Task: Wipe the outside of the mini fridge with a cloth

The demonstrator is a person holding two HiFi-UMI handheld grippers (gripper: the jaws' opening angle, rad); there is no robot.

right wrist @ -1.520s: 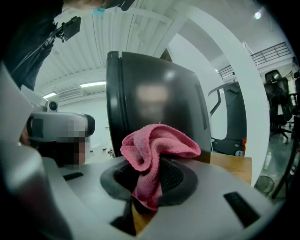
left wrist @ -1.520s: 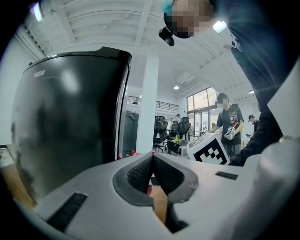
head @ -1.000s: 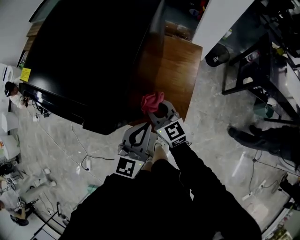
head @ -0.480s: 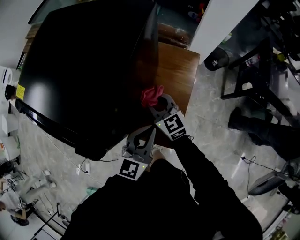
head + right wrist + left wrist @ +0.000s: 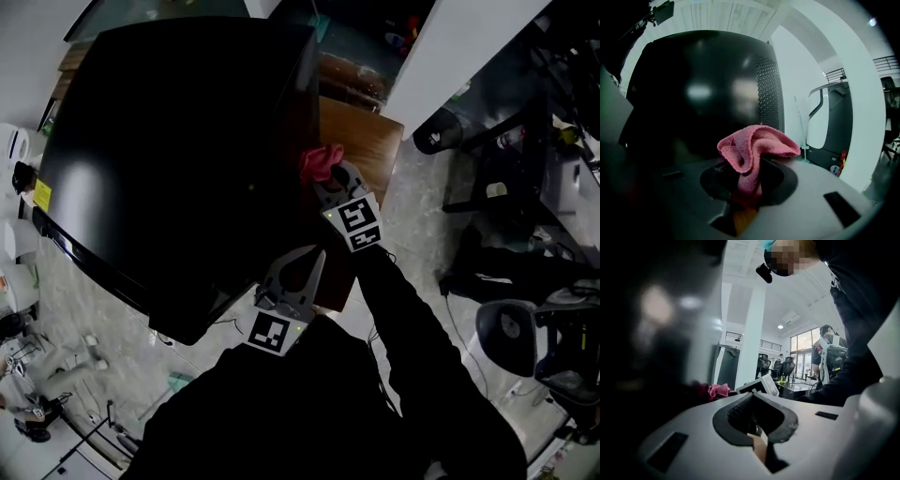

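The black mini fridge (image 5: 178,141) fills the upper left of the head view and stands on a wooden cabinet (image 5: 366,141). My right gripper (image 5: 326,178) is shut on a crumpled pink cloth (image 5: 321,161), which touches the fridge's right side. In the right gripper view the cloth (image 5: 754,150) bulges out of the right gripper (image 5: 750,180) in front of the glossy fridge wall (image 5: 703,93). Lower and nearer me, my left gripper (image 5: 307,255) is shut and holds nothing, close to the fridge's near corner. In the left gripper view, beyond that gripper (image 5: 754,401), I see the cloth (image 5: 717,390).
A white pillar (image 5: 450,47) rises behind the cabinet. Black chairs and a metal frame (image 5: 511,328) crowd the right. Cables and small items (image 5: 56,366) lie on the grey floor at lower left. Another person (image 5: 829,352) stands by desks in the background.
My right gripper has carried the pink cloth up along the fridge's right side, away from me. The left gripper has stayed low near the fridge's near corner.
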